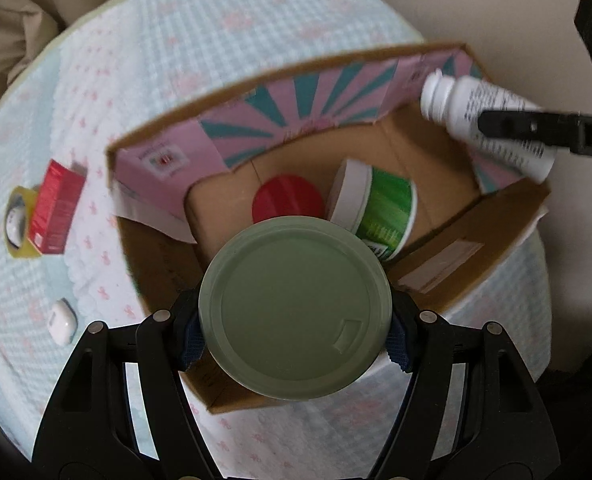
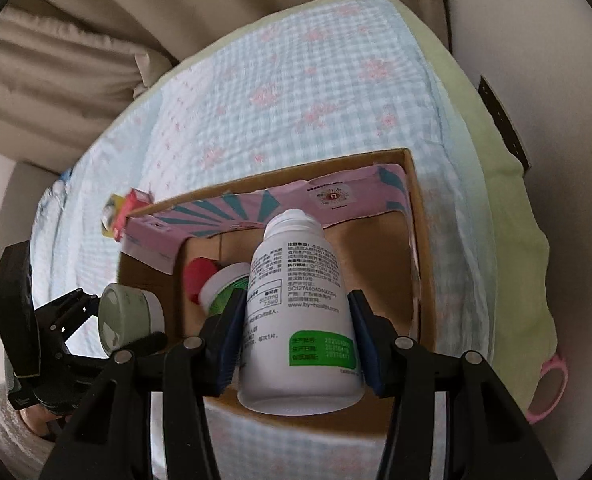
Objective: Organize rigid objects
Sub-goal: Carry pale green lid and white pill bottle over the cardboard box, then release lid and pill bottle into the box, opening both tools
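My left gripper (image 1: 296, 344) is clamped on a jar with a grey-green lid (image 1: 296, 306), held over the near edge of the cardboard box (image 1: 507, 216), lid facing the camera. My right gripper (image 2: 296, 344) is clamped on a white bottle (image 2: 296, 320) above the same box, its long axis running along my fingers and its neck pointing toward the box's pink far wall. The box rests on a blue checked quilt (image 2: 315, 92) covering a bed; inside it lie a green tub (image 1: 379, 208) and a red lid (image 1: 286, 198), while outside it a red carton (image 1: 54, 208) lies on the quilt.
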Available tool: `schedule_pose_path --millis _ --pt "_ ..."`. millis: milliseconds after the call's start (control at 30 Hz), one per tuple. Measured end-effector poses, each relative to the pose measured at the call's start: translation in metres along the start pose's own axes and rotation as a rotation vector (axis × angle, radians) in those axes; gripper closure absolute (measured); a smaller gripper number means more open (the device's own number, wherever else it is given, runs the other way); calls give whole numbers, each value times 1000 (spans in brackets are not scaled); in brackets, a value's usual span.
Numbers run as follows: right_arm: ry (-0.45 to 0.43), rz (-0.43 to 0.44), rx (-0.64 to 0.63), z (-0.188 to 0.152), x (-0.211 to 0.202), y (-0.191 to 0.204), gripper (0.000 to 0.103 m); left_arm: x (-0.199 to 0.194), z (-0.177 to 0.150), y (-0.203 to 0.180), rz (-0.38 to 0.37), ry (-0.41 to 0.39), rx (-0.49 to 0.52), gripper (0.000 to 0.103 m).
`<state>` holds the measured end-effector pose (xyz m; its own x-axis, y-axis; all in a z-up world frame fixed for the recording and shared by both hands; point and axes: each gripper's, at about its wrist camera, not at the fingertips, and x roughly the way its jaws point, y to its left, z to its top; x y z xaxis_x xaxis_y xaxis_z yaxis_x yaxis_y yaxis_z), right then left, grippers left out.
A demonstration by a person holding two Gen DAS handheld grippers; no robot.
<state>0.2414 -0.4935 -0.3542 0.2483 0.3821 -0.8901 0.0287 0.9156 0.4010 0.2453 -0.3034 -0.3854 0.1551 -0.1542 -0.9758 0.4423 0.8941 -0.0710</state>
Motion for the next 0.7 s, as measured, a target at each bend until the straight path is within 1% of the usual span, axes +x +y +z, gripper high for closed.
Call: schedule_pose_path --millis 100,233,300,367,400,433,467,500,533,567,600,700 --pt "15 -20 -59 5 12 4 56 10 0 -1 9 13 17 35" --pt "42 -1 -114 11 26 5 56 17 0 0 19 30 25 36" --pt "62 7 -136 14 34 7 56 17 0 0 21 23 30 35" --pt "64 -2 -159 16 39 9 56 14 1 0 20 16 39 35" --pt "68 -13 -162 19 41 10 54 13 2 -1 24 27 44 35" --pt "69 -27 -162 20 44 11 53 11 3 -2 28 29 49 12" --pt "69 -51 -164 22 44 12 42 7 3 -2 25 19 54 0" --pt "72 -94 -175 23 44 15 12 0 2 -2 22 -3 56 0" --pt "77 -124 -190 23 43 18 3 -3 1 -2 20 -5 51 0" --pt "88 -114 -209 22 41 21 0 -4 0 0 15 0 46 0" --pt "99 -124 -228 21 39 26 0 -5 -2 1 7 6 37 0" --pt "69 -138 -257 16 33 30 0 -8 -5 6 7 2 14 0"
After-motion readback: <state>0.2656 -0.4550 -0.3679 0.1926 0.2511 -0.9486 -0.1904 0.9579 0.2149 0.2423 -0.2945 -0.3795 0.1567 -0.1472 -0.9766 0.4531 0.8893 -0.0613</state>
